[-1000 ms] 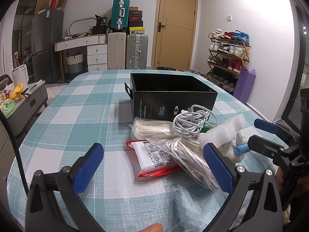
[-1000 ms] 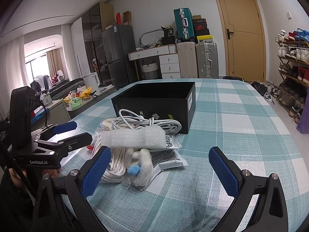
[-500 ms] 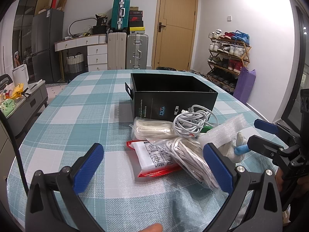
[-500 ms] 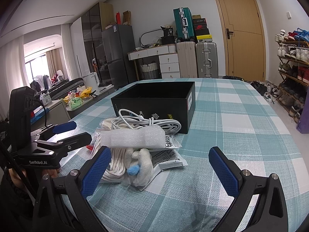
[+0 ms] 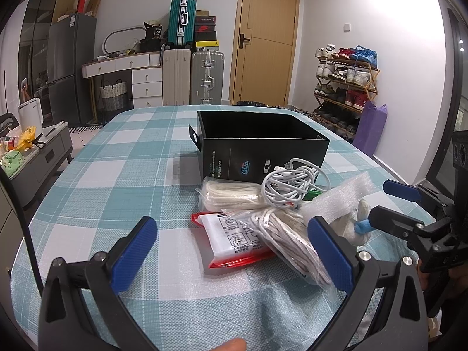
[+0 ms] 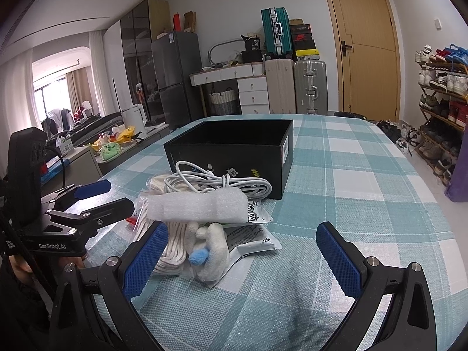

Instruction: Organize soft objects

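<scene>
An open black box (image 5: 263, 149) stands on the checked tablecloth; it also shows in the right wrist view (image 6: 234, 149). In front of it lies a pile: a coiled white cable (image 5: 288, 187), bagged white rope (image 5: 286, 239), a bagged cream bundle (image 5: 231, 196), a red-edged packet (image 5: 234, 239), a white foam sheet (image 6: 196, 206) and a white plush toy with a blue nose (image 6: 209, 248). My left gripper (image 5: 231, 251) is open, just short of the packet and rope. My right gripper (image 6: 242, 259) is open, its left finger beside the plush toy.
The table (image 5: 117, 193) has its near edge below both grippers. Behind it stand suitcases (image 5: 193, 76), a white desk, a fridge, a door and a shoe rack (image 5: 345, 87). A low cabinet with clutter (image 5: 23, 152) stands left of the table.
</scene>
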A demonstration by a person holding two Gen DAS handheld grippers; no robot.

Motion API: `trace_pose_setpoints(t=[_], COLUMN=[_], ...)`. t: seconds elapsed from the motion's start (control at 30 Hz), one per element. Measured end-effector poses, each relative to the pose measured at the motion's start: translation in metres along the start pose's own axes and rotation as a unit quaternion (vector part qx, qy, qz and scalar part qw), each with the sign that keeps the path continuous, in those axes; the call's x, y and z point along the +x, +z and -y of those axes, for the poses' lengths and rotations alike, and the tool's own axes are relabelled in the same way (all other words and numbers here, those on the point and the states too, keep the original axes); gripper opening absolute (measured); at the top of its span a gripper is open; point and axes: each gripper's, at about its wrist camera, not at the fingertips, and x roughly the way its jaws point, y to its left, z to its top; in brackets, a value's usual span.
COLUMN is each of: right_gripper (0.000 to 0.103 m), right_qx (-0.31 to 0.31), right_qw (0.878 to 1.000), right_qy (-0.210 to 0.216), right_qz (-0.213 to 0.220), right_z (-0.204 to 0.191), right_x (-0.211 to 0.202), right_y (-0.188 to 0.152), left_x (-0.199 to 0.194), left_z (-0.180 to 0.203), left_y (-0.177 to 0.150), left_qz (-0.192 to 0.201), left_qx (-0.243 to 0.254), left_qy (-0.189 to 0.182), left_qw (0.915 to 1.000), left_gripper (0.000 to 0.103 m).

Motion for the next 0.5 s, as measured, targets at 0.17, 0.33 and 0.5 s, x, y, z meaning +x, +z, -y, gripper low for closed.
trace_pose_setpoints(t=[0.17,0.33,0.5], right_gripper=[0.103,0.103,0.103], right_qx=[-0.023,-0.043,-0.039], right_qw=[1.000,0.999,0.999], right_qy=[-0.021,-0.023,-0.003], right_qz=[0.001,-0.011,-0.035], right_z=[-0.007,-0.017,-0.021], right_x=[0.001,0.003,0.012], right_y=[0.004,0.010,0.014], left_x=[0.000,0.000,0.000], left_z=[0.000,0.000,0.000], left_y=[0.000,0.000,0.000], left_qz=[0.000,0.000,0.000], left_qx=[0.000,0.000,0.000], left_qy=[-0.001,0.000,0.000], left_qw=[1.0000,1.0000,1.0000], left_gripper=[0.103,0.103,0.103])
